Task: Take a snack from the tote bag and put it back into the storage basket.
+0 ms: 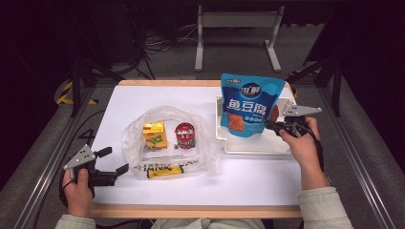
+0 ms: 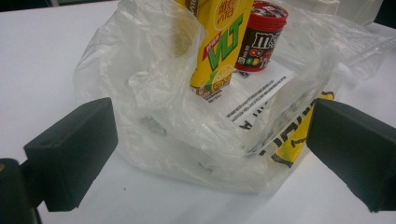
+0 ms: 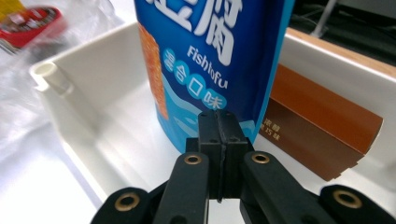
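Gripping the blue fish-tofu pouch (image 1: 249, 105) by its lower edge, the right gripper (image 1: 270, 126) has its jaws clamped tight on the film, holding the pouch upright over the white tray (image 1: 253, 145) beside a brown box (image 3: 322, 126). The left gripper (image 1: 112, 161) waits wide open at the clear plastic bag (image 1: 167, 143), which holds a yellow drink carton (image 1: 154, 134) and a red-lidded candy tub (image 1: 185, 135). A steady lift, keeping the pinch firm, should carry the pouch clear of the tray wall and into the bag's mouth

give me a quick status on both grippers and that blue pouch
Right gripper shut on blue pouch, held upright over white tray. Left gripper open, by plastic bag. Brown box sits behind pouch.
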Demonstrator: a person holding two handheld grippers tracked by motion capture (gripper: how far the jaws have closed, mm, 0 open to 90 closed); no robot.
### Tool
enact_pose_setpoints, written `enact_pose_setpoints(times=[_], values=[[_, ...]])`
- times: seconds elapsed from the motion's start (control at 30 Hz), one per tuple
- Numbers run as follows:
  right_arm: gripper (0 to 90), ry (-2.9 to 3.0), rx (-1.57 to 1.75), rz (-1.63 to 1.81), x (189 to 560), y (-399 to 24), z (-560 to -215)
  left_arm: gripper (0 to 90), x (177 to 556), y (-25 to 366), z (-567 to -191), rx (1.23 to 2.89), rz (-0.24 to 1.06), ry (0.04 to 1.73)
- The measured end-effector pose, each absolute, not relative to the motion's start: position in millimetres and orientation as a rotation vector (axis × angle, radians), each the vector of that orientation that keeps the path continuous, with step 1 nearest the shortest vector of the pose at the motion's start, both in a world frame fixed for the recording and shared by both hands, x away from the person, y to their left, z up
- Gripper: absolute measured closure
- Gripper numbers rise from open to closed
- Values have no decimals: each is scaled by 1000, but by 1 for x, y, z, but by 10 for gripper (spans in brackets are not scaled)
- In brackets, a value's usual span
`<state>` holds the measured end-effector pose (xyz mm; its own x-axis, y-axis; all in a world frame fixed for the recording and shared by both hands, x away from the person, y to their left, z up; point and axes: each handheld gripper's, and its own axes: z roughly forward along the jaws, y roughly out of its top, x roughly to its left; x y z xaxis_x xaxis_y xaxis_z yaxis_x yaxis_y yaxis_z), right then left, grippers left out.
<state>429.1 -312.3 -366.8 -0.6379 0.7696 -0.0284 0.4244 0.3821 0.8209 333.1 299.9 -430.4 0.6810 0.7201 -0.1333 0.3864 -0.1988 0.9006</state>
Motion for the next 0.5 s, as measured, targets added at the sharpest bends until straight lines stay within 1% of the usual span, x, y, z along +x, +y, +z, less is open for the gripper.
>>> enact_pose_setpoints(times=[0.5], values=[[900,2275,1146,961,445,-295,-384,28,326,305,-431,1811,402,896]])
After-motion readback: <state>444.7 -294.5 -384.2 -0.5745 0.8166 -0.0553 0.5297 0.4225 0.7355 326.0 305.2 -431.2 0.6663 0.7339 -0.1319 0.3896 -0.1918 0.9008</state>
